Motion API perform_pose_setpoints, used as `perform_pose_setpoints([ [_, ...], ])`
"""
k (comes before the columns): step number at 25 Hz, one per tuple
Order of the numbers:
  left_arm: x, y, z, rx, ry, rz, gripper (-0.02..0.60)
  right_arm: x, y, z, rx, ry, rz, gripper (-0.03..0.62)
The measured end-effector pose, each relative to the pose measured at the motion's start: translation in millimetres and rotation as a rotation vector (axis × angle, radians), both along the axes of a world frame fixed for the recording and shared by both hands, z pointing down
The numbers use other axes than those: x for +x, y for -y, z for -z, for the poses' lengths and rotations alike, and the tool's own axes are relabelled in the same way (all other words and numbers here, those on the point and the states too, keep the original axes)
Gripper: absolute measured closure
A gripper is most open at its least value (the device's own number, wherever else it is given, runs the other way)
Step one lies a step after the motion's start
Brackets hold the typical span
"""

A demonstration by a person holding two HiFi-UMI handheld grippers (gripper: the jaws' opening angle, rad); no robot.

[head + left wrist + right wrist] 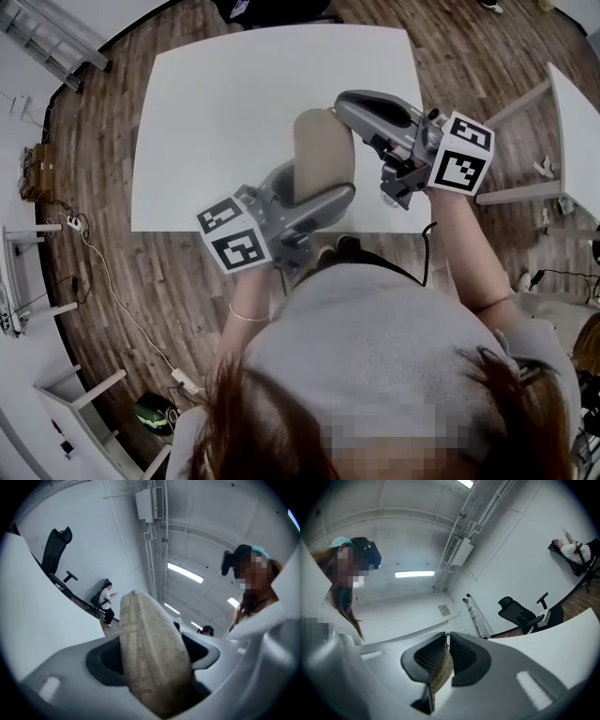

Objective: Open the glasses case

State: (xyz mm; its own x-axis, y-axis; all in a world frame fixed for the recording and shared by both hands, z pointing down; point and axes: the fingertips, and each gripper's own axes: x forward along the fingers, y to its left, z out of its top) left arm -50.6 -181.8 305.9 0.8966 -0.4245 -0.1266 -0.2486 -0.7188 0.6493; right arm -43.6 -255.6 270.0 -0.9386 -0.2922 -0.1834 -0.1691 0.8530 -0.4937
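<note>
The left tool (305, 199) pinches the beige glasses case (323, 150) upright above the white desk (225, 112), steadying it. The right tool (349, 101), pressed almost together, sits just beside its top, probably to work the lid.

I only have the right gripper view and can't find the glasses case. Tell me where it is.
Observer: The left gripper is clamped on the glasses case, in front of the person, over the white table.
Operator: Report its state.
Observer: In the left gripper view it looks closed; a seam runs down its edge.
Operator: Place my gripper against it.
Observer: In the head view the right gripper lies just right of the case's far end; contact I cannot tell.
</note>
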Motion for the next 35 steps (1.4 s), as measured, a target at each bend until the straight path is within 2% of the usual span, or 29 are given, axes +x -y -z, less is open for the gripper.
perform_pose_setpoints([
  [2, -1.6, -3.1, 3.5, -0.005, -0.039, 0.001, 0.230, -2.9, -5.2, 4.5, 0.017, 0.007, 0.029, 0.578],
  [6, -8.4, -8.5, 15.3, -0.013, -0.138, 0.020, 0.239, -7.7, -10.0, 13.3, 0.025, 0.035, 0.049, 0.580],
  [10, -11.3, -13.7, 25.2, 0.008, -0.188, 0.044, 0.241, -9.7, -13.0, 22.9, 0.010, 0.087, 0.057, 0.582],
  [13, -13.5, -15.7, 30.7, 0.018, -0.216, 0.054, 0.241, -8.9, -13.6, 28.7, 0.034, 0.087, 0.050, 0.580],
  [16, -21.0, -19.4, 35.8, 0.010, -0.284, 0.061, 0.242, -9.9, -16.7, 32.3, 0.057, 0.078, 0.038, 0.580],
  [20, -26.4, -21.0, 36.7, 0.017, -0.308, 0.084, 0.242, -12.3, -21.7, 34.0, 0.085, 0.066, 0.027, 0.582],
  [28, -35.1, -23.4, 35.3, 0.016, -0.328, 0.109, 0.241, -11.0, -29.4, 24.3, 0.046, 0.083, -0.001, 0.582],
  [35, -36.5, -17.9, 36.2, 0.023, -0.336, 0.123, 0.241, -8.5, -28.7, 23.7, 0.064, 0.082, -0.012, 0.582],
])
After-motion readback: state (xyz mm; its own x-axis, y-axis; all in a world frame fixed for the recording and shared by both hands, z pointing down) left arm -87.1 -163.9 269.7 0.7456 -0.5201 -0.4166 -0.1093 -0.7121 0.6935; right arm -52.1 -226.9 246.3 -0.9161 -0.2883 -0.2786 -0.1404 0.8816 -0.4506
